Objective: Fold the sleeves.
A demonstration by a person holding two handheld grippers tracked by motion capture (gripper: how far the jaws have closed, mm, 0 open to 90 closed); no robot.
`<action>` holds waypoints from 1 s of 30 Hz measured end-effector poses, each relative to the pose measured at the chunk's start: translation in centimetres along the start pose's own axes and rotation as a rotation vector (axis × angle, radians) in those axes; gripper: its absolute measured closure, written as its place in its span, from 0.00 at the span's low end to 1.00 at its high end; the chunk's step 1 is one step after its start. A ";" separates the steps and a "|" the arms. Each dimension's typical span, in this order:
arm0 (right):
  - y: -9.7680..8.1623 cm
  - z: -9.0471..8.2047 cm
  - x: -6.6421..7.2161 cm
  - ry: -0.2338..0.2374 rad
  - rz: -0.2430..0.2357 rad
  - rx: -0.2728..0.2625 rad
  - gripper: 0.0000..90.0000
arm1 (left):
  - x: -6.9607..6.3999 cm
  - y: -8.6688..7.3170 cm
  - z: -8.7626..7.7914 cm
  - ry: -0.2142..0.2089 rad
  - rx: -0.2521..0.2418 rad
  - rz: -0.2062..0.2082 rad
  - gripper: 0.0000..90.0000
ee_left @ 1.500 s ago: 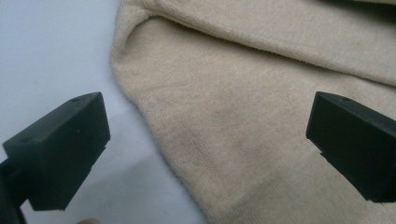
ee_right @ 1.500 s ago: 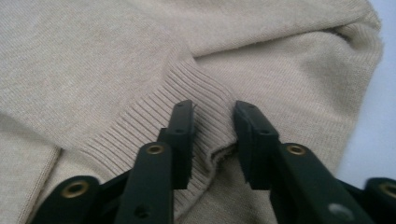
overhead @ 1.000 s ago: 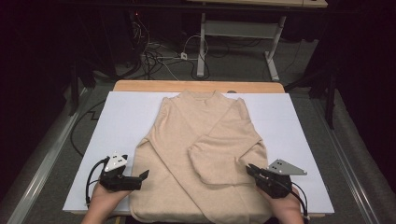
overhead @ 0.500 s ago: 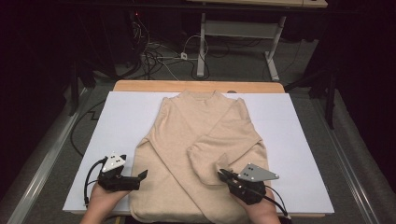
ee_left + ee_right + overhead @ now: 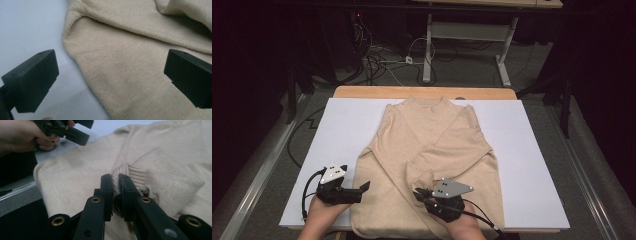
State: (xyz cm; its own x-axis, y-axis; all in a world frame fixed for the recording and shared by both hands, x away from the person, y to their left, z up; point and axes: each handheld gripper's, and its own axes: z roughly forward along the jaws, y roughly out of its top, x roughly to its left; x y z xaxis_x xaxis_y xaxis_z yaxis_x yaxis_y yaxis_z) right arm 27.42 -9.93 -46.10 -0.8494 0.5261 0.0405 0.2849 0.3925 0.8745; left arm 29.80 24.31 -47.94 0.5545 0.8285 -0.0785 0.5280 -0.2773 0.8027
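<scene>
A beige sweater (image 5: 432,150) lies flat on the white table cover (image 5: 532,165), collar at the far side, both sleeves folded across its body. My right gripper (image 5: 418,193) is over the lower middle of the sweater, shut on the ribbed sleeve cuff (image 5: 125,173), which is pinched between its jaws. My left gripper (image 5: 364,186) rests at the sweater's near left edge, open, pointing right. In the left gripper view its jaws stand wide apart above the sweater's side edge (image 5: 82,72), with nothing pinched between them.
A wooden table edge (image 5: 422,92) runs along the far side. Cables (image 5: 382,62) and a desk frame (image 5: 502,65) are on the floor beyond. Bare white cover lies to the left (image 5: 337,130) and right of the sweater. The person's hands hold both grippers at the near edge.
My right gripper has moved left across the lower sweater, dragging the cuff and sleeve with it toward the middle. The left gripper has stayed in place.
</scene>
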 end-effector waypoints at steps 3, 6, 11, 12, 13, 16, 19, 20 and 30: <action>0.1 0.8 0.7 0.028 -0.001 -0.003 0.92 | 0.1 0.0 0.0 0.001 0.000 -0.003 0.00; 0.1 1.4 1.3 0.044 -0.006 -0.005 0.92 | 0.0 0.0 -0.1 0.001 -0.001 -0.003 0.00; 0.3 2.6 2.2 0.068 -0.006 0.006 0.92 | -0.1 0.1 -0.2 -0.003 -0.008 -0.009 0.00; 0.4 2.8 2.5 0.074 -0.014 0.009 0.92 | 0.0 0.1 -0.2 -0.002 -0.009 -0.011 0.00; 0.4 3.0 2.9 0.082 -0.020 0.010 0.92 | 0.0 0.1 -0.1 0.000 -0.008 -0.013 0.00; 0.5 3.5 3.8 0.104 -0.036 0.013 0.92 | -0.1 0.1 -0.2 0.002 -0.004 -0.008 0.00; 0.8 3.4 4.2 0.116 -0.042 -0.001 0.90 | -0.1 0.1 -0.3 0.005 -0.006 -0.003 0.00; 0.9 3.2 4.1 0.113 -0.044 -0.006 0.87 | -0.1 0.1 -0.3 0.007 -0.005 -0.005 0.00; 0.4 -1.8 0.5 -0.018 0.011 -0.051 0.68 | -0.3 0.0 -0.4 0.002 -0.007 -0.004 0.00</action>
State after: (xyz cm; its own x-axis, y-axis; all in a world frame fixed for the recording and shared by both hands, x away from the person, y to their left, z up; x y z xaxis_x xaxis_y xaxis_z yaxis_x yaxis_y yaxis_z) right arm 26.26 -10.86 -44.82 -0.8383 0.5435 0.0417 0.2705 0.3482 0.8975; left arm 29.40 24.22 -47.69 0.5515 0.8303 -0.0804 0.5253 -0.2708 0.8067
